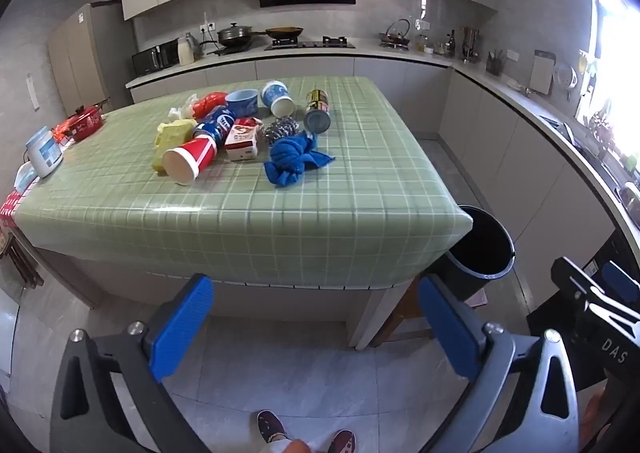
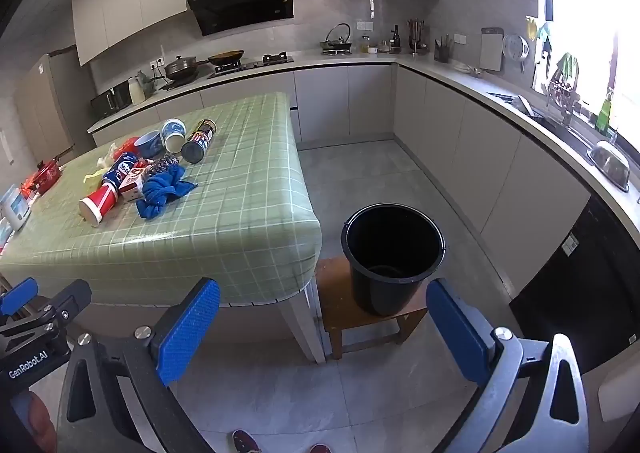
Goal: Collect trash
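Trash is lying in a loose heap on the green checked worktop [image 1: 248, 213] of a kitchen island, well apart from both claws. A red paper cup [image 1: 189, 160] is lying on its side at the near edge of the heap, its open mouth facing the camera, with a blue soda can [image 1: 218, 126] just behind it and a small red-and-white carton [image 1: 241, 141] beside it. A crumpled blue cloth [image 1: 294, 161] is sitting to the right of the carton, touching a steel scouring ball [image 1: 280, 129]. Behind these, a tall snack canister [image 1: 318, 111] is lying tipped over, next to a blue-and-white paper cup [image 1: 277, 97] and a blue bowl [image 1: 243, 102]. A black bucket [image 2: 394, 253] is standing upright on a low wooden stool [image 2: 340, 305] just beside the worktop's corner. The left claw [image 1: 316, 325] is hanging before the worktop's front edge with its blue pads [image 1: 182, 327] spread wide and nothing between them. The right claw [image 2: 324, 329] is likewise gaping wide and gripping nothing, angled down toward the bucket. A person's patterned shoes [image 1: 272, 425] are showing on the grey tiled floor below.
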`<state>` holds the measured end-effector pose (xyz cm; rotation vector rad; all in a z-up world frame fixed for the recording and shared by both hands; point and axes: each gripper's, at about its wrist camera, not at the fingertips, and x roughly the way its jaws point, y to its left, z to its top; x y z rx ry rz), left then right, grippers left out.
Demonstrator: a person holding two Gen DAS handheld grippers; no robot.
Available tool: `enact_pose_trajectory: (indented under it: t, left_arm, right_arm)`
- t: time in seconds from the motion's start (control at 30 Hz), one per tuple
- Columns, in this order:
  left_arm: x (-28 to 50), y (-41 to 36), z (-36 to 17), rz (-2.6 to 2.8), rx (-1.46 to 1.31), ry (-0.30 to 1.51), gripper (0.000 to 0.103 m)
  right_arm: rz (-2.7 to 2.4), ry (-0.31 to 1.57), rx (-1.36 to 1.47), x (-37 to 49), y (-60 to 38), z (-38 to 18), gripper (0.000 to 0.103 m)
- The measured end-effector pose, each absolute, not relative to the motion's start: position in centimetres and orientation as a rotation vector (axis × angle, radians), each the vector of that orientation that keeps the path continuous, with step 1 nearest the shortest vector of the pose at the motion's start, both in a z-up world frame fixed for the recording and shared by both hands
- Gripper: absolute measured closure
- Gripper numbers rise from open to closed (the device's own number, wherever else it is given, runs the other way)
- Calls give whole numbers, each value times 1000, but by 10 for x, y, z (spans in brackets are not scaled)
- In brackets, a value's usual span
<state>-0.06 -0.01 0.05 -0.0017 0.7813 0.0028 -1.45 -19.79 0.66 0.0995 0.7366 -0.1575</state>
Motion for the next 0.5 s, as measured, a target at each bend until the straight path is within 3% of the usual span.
enact_pose_trajectory:
  t: [0.5]
  left_arm:
    - [-5, -18, 6, -9, 33, 761, 0]
  right_arm:
    - [-162, 748, 100, -12, -212, 0, 0]
